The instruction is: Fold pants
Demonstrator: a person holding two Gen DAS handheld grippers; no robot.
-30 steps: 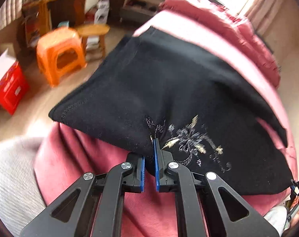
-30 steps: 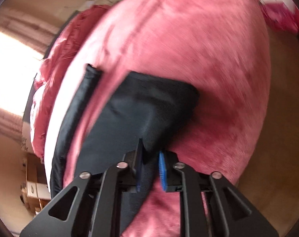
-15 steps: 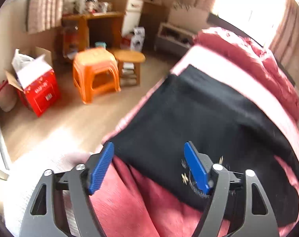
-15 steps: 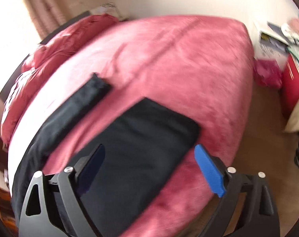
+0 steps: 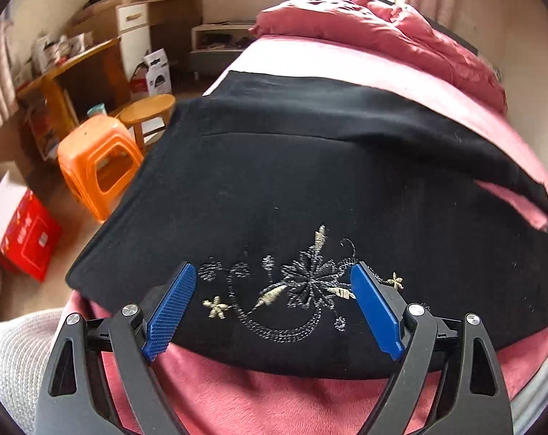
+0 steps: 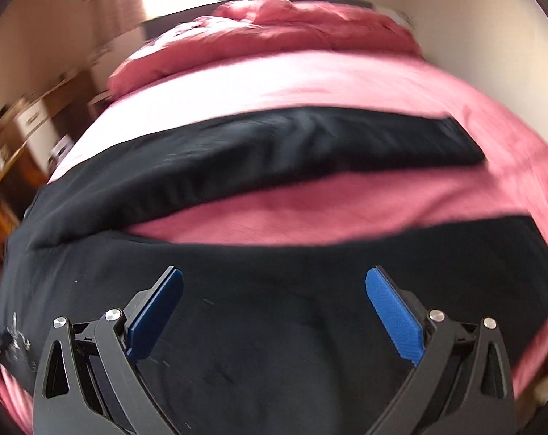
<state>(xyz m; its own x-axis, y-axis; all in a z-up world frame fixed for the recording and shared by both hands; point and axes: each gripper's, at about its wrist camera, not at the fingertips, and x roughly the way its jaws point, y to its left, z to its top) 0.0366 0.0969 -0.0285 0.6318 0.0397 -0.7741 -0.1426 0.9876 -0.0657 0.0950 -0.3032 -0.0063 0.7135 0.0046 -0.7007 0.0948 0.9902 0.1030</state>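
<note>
Left wrist view: the left gripper [image 5: 274, 302] has its 2 blue-padded fingers [image 5: 170, 311] wide apart, holding nothing; between them lies the embroidered flower [image 5: 302, 282] on the black fabric pants [image 5: 292, 181], spread on the pink-covered bed [image 5: 237, 395]. An orange plastic stool [image 5: 98, 159] stands left of the fingers.

Right wrist view: the right gripper [image 6: 274, 311] has its fingers apart and empty above the pants' near leg [image 6: 274, 290]; the other leg [image 6: 274, 156] lies beyond.

Black pants [image 5: 310, 188] with pale floral embroidery [image 5: 302, 290], pink bedspread [image 6: 346, 79], orange stool [image 5: 96, 156]
</note>
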